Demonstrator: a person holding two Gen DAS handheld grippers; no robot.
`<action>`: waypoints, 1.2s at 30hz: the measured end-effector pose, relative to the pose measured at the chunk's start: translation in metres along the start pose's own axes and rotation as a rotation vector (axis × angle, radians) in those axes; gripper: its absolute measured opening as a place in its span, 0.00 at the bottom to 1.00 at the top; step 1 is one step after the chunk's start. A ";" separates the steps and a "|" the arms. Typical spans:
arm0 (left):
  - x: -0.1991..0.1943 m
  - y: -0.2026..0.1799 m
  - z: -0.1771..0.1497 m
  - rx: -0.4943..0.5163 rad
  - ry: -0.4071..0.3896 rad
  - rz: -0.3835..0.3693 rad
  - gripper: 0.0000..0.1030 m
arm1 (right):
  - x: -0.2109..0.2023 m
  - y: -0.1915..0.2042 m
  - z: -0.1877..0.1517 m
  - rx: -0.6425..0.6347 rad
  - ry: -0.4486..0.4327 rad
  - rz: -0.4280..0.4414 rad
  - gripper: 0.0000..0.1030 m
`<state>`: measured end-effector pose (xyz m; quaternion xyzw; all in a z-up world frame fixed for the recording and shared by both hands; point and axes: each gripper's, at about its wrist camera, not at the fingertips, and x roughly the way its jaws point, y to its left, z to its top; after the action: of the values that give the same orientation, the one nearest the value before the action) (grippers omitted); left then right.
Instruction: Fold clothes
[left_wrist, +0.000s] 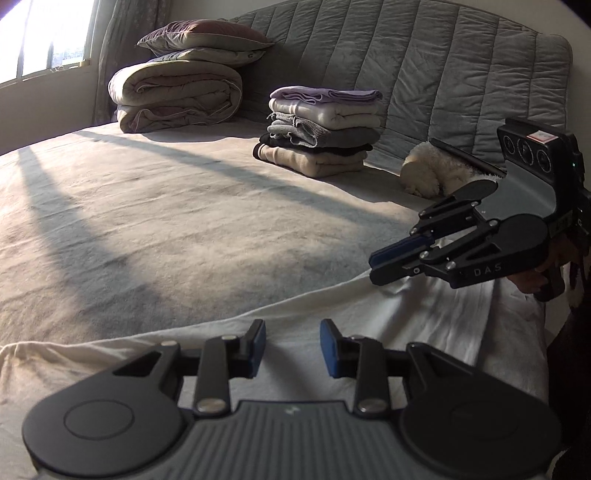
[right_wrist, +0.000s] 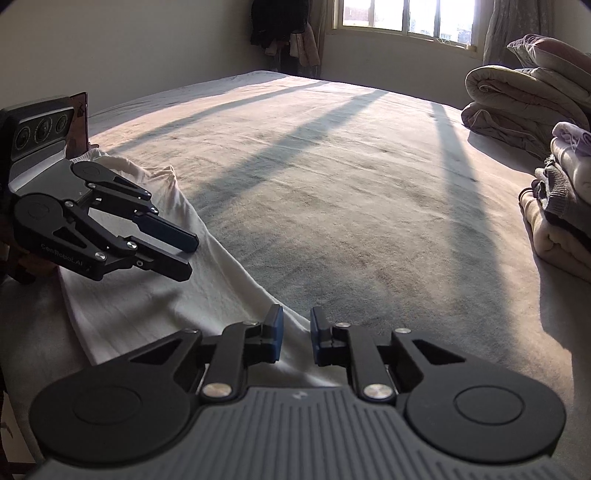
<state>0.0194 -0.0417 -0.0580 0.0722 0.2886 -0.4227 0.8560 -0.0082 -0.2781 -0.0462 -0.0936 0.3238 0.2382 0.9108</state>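
Observation:
A white garment (left_wrist: 443, 306) lies flat along the near edge of the bed (left_wrist: 184, 221), and it also shows in the right wrist view (right_wrist: 147, 295). My left gripper (left_wrist: 291, 347) hovers over the garment, open, with nothing between its blue pads; the right wrist view shows it at the left (right_wrist: 192, 256), angled down over the cloth. My right gripper (right_wrist: 296, 339) is open by a narrow gap just above the garment's far edge. The left wrist view shows it at the right (left_wrist: 372, 267), tips close to the cloth.
A stack of folded clothes (left_wrist: 317, 129) stands near the quilted grey headboard (left_wrist: 443, 74). A rolled duvet with pillows (left_wrist: 177, 92) lies by the window (left_wrist: 37, 37). A fluffy white item (left_wrist: 428, 173) sits beside the stack. Dark clothes (right_wrist: 280, 26) hang in the corner.

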 end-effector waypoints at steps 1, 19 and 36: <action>0.002 -0.001 0.000 0.001 0.003 -0.002 0.32 | 0.003 0.001 -0.001 -0.007 0.007 -0.009 0.08; -0.018 0.012 0.016 -0.073 -0.006 0.007 0.34 | -0.033 -0.027 -0.008 0.158 -0.090 -0.092 0.33; -0.031 0.063 0.014 -0.314 -0.080 -0.160 0.28 | 0.037 0.025 0.035 0.084 -0.044 0.168 0.33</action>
<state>0.0587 0.0137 -0.0371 -0.1024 0.3217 -0.4416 0.8313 0.0236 -0.2316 -0.0430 -0.0224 0.3202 0.3021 0.8976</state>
